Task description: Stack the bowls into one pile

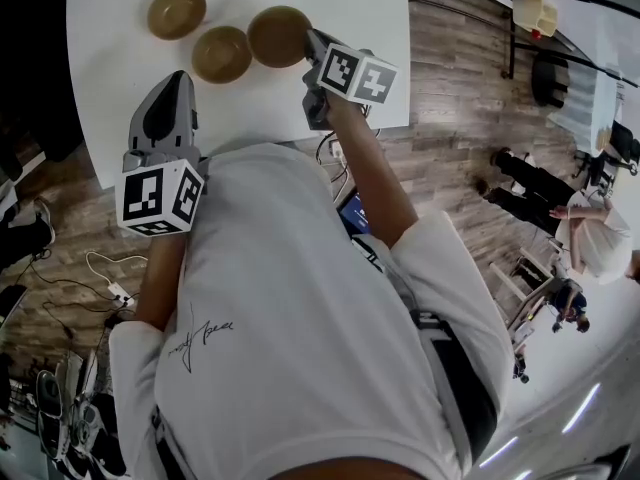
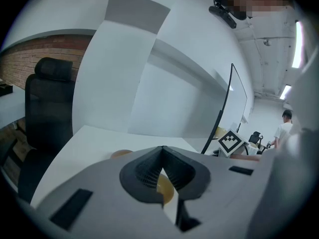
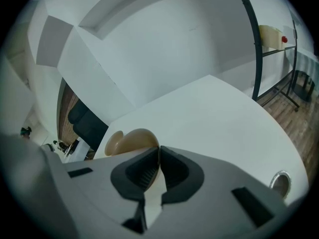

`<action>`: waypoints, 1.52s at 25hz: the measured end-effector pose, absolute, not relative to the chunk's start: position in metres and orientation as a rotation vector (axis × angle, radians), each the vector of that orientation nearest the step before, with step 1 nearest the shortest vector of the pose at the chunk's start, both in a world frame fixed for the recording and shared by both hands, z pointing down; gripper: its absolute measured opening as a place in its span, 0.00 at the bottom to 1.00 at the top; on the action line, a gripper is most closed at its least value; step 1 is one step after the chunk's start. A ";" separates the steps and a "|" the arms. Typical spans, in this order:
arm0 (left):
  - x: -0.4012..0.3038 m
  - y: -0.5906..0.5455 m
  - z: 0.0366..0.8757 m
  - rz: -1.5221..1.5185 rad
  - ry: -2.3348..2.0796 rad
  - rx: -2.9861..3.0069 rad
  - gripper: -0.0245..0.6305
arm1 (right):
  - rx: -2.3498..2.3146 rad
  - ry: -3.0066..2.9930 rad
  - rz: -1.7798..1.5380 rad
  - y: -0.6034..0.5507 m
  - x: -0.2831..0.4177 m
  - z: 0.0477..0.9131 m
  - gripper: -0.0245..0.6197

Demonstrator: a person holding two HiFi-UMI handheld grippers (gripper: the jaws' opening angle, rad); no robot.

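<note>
Three brown bowls stand in a row at the back of the white table: a left bowl, a middle bowl and a right bowl. My right gripper is at the right bowl's right rim, shut on that rim; in the right gripper view the bowl rises just behind the closed jaws of the right gripper. My left gripper hovers over the table in front of the bowls, shut and holding nothing. Below the closed tips of the left gripper a bowl shows.
The table's near edge runs just in front of me. A cable hole sits in the tabletop at the right. A black office chair stands beyond the table at the left. Cables lie on the wooden floor; people are far right.
</note>
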State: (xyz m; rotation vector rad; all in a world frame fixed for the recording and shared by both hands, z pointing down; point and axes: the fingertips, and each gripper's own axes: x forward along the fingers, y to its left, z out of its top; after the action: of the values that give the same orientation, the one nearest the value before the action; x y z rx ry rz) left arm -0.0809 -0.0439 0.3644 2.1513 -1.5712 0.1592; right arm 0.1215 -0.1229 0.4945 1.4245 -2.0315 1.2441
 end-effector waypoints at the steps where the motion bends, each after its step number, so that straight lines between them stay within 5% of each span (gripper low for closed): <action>1: -0.082 -0.044 0.364 0.156 -1.573 2.150 0.05 | 1.420 -2.036 1.239 -0.123 0.119 0.494 0.07; 38: -0.127 -0.023 0.363 0.080 -1.665 2.047 0.05 | 1.197 -2.107 1.163 -0.110 0.034 0.493 0.07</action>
State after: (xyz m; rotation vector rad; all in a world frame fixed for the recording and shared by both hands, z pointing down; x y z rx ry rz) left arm -0.1275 -0.0235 0.3633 2.0474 -1.6649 0.0796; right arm 0.0340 -0.1097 0.4934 1.1968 -2.1066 1.1634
